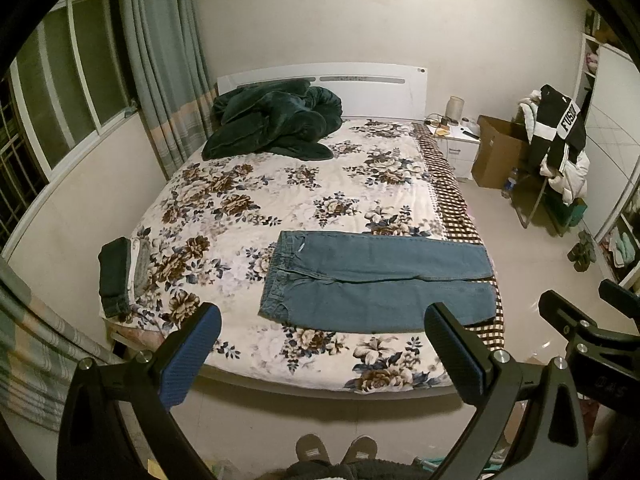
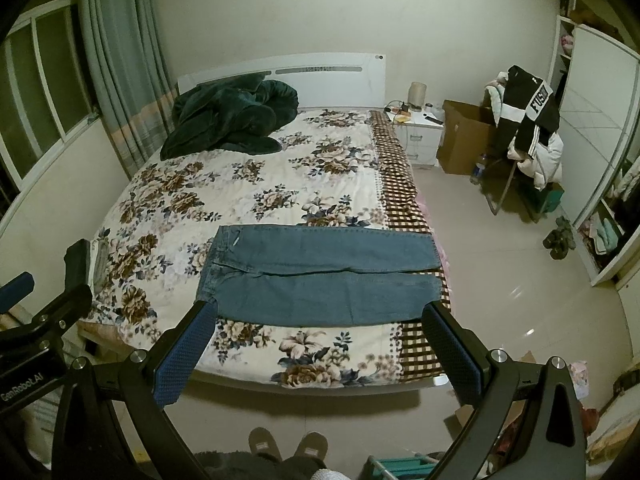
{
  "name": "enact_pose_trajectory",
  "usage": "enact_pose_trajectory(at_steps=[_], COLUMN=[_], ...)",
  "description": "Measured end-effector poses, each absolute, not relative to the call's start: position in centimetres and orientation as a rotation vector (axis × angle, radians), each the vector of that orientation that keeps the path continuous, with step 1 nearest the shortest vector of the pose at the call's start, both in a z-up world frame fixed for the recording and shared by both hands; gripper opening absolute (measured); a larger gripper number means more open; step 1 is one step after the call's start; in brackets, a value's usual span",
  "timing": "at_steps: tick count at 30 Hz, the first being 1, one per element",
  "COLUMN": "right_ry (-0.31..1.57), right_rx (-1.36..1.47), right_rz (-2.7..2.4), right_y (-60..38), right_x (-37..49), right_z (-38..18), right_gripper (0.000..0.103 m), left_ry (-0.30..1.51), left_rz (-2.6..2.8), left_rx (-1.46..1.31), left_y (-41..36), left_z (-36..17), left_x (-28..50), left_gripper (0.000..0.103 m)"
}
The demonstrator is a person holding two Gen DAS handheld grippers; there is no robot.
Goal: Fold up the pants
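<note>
Left claw (image 1: 320,344) and right claw (image 2: 316,336) both spread wide, empty, above bed foot. Jeans (image 1: 372,280) flat across bed (image 1: 280,184) near foot edge, cuffs at right edge. Folded stack (image 1: 118,276) clear only in left view.

pale walls, glossy tiled floor (image 1: 532,280), curtained window (image 1: 80,80), white nightstand (image 1: 458,146) beside floral bed (image 1: 280,200).

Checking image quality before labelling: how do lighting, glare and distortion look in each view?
Left wrist view: dim, greenish indoor light, strong fisheye bending of the bed edge, small glare on the floor. Right wrist view: same dim cast, jeans sharp, floor glints at right, dark vignette in the corners.
</note>
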State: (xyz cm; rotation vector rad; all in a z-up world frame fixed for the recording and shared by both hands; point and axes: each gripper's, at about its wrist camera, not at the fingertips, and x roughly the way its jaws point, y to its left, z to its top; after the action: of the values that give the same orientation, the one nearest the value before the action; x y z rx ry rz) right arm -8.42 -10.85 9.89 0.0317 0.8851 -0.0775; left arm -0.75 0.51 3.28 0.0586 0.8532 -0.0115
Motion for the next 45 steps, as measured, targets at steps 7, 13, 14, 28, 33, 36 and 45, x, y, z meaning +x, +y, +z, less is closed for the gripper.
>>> enact_pose_trajectory(at_steps=[7, 13, 14, 28, 33, 36, 45], right_ry=[0.899, 0.894, 0.896, 1.013, 1.099, 1.150, 1.281], right_rx=[0.065, 0.109, 0.116, 0.245, 0.331, 0.385, 0.520], right_rz=[-0.067, -0.090, -0.098, -0.303, -0.405, -0.477, -0.641], right_y=[-13.7, -16.7, -17.4, -24.3, -27.0, -29.4, -38.5], right_x=[-5.9, -1.7, -0.8, 21.7, 31.0, 35.8, 48.1], right_z=[7.2, 4.0, 3.2, -9.2, -16.4, -22.1, -41.7], right_gripper=[0.103, 0.103, 0.103, 0.103, 0.103, 0.103, 0.103], left_ry=[0.834, 0.824, 0.833, 0.995, 1.123, 1.224, 1.484], left_rz=[0.045, 0.122, 0.127, 0.092, 0.086, 0.105, 0.313], left_rx=[0.038, 0.032, 0.036, 0.057, -0.006, -0.061, -0.355], left_y=[0.2, -0.1, -0.2, -0.7, 0.0, 0.7, 3.3], left_z=[2.1, -0.6, -1.1, -12.3, -19.3, -25.0, -43.9], left_x=[1.6, 6.4, 7.2, 27.5, 37.0, 42.4, 55.0], left_gripper=[0.103, 0.103, 0.103, 0.103, 0.103, 0.103, 0.103])
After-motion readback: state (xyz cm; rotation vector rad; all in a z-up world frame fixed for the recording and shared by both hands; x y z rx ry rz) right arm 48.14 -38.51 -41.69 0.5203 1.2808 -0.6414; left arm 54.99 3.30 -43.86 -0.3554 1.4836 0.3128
